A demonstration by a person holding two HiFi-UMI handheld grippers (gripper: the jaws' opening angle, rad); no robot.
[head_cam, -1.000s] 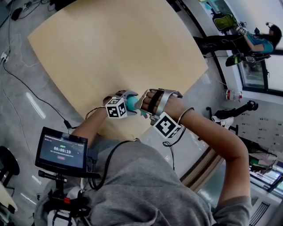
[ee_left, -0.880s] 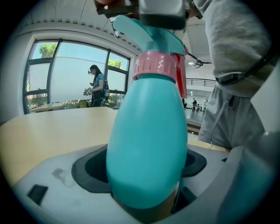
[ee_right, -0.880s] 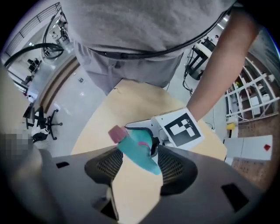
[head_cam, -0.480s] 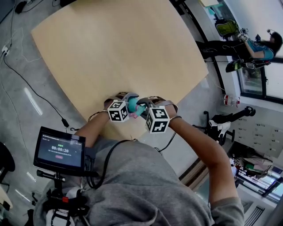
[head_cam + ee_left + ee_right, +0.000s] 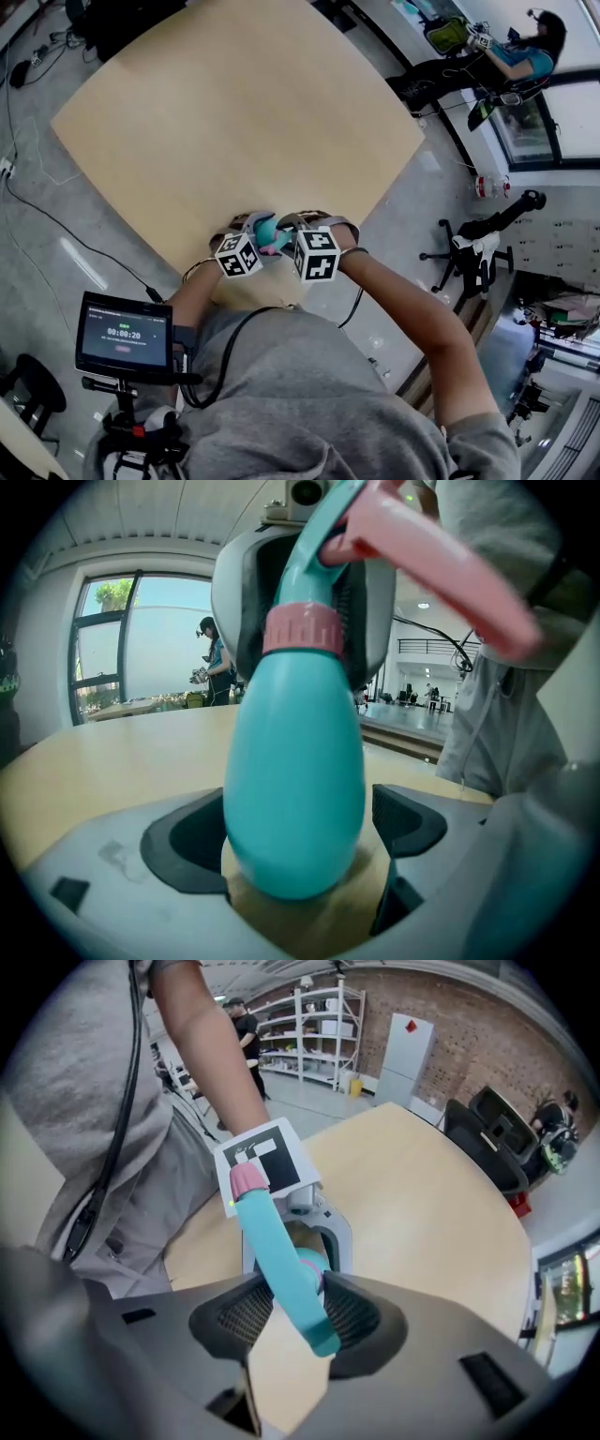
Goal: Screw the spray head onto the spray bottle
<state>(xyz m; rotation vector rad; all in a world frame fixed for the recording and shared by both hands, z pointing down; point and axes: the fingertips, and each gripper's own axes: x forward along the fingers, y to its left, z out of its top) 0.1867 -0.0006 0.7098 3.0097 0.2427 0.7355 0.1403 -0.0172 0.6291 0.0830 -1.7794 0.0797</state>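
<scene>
Spray bottle [image 5: 295, 761], tan table [image 5: 234, 122], grey floor [image 5: 37, 253], L tool [image 5: 300, 841] just opened round it, R tool [image 5: 287, 1312] just clamped head [image 5: 277, 1241]

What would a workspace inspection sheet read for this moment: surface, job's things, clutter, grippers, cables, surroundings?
Surface: light wooden table, rounded corners.
Job's things: teal plastic spray bottle upright near the table's near edge; teal spray head with pink collar and trigger sits on its neck.
Clutter: nothing seen.
Grippers: left gripper round the bottle, gap at one pad, jaws just been opening; right gripper pads on the spray head, jaws closed in, then eased slightly.
Cables: black cable on the floor, left.
Surroundings: small screen on a stand; person by the window; black office chair.
</scene>
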